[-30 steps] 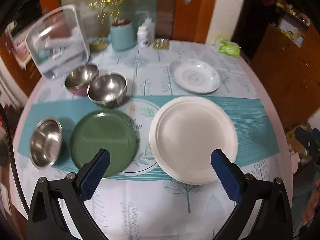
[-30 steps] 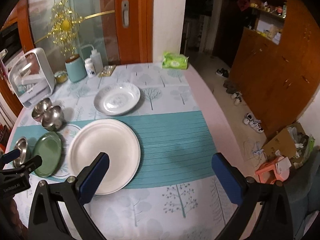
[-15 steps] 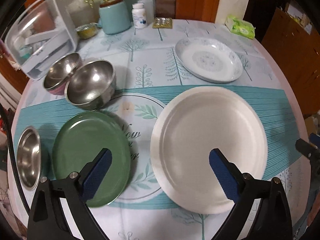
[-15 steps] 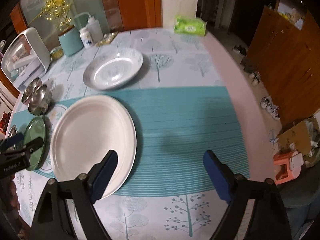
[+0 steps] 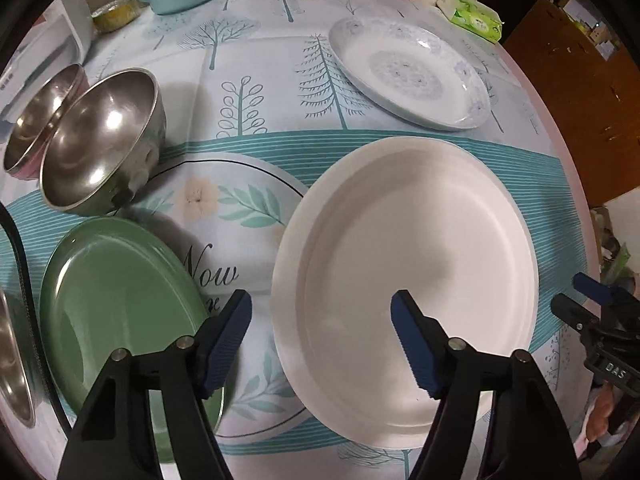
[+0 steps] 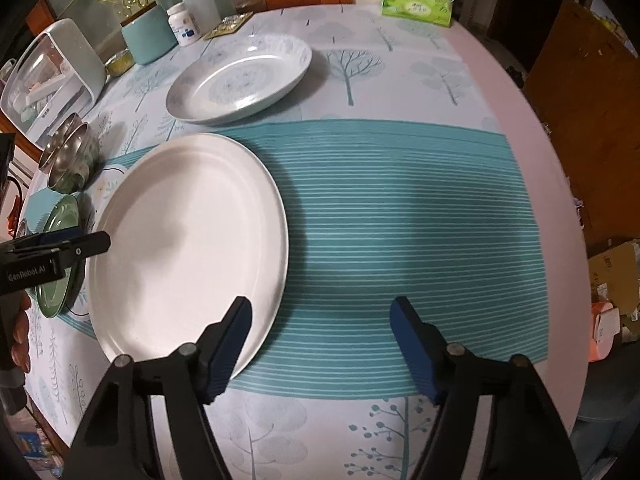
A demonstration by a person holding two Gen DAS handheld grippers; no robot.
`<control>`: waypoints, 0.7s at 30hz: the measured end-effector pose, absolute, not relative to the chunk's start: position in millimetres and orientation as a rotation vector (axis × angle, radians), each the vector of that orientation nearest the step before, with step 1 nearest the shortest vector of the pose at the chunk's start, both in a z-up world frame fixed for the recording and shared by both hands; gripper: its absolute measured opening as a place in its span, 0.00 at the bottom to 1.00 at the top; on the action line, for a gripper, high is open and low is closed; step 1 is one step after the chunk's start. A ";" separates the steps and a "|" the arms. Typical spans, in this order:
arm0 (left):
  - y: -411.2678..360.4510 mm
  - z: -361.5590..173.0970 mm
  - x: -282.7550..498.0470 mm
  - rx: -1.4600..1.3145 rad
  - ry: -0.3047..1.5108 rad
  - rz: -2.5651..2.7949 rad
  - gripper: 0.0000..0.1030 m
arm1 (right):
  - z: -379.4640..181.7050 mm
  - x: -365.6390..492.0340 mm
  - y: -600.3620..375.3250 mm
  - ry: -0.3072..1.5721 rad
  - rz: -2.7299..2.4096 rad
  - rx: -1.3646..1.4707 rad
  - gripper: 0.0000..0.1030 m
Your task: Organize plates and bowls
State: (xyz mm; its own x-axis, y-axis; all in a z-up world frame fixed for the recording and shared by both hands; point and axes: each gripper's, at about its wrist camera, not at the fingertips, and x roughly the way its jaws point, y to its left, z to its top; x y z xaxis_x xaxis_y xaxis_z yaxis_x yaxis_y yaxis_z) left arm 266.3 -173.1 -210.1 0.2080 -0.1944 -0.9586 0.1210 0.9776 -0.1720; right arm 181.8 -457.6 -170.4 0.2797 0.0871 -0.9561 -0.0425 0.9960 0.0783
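Observation:
A large white plate (image 5: 408,272) lies in the middle of the table; it also shows in the right wrist view (image 6: 188,236). A green plate (image 5: 116,304) lies to its left. A patterned plate (image 5: 408,72) lies farther back. Two steel bowls (image 5: 100,144) stand at the left, a third (image 5: 12,364) at the far left edge. My left gripper (image 5: 322,316) is open, straddling the white plate's left rim. My right gripper (image 6: 322,320) is open, just above the white plate's near right rim.
A teal canister (image 6: 149,34), bottles (image 6: 185,24), a white rack (image 6: 52,68) and a green tissue pack (image 6: 416,2) stand along the far side. The round table edge (image 6: 560,184) curves at the right, with wooden cabinets beyond.
Both grippers have moved forward and down toward the white plate, and both have narrowed somewhat while staying open.

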 end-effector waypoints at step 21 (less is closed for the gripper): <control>-147.5 -229.9 304.7 -0.054 1.476 -0.328 0.28 | -194.8 205.6 -460.4 1.363 0.134 0.164 0.54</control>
State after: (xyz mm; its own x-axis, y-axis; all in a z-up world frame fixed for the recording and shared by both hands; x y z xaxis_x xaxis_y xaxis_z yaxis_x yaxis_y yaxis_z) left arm 304.7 -147.5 -229.9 0.0586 -0.2495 -0.9666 0.1833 0.9545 -0.2353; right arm 205.6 -460.4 -194.8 0.2020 0.1907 -0.9607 -0.0005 0.9809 0.1946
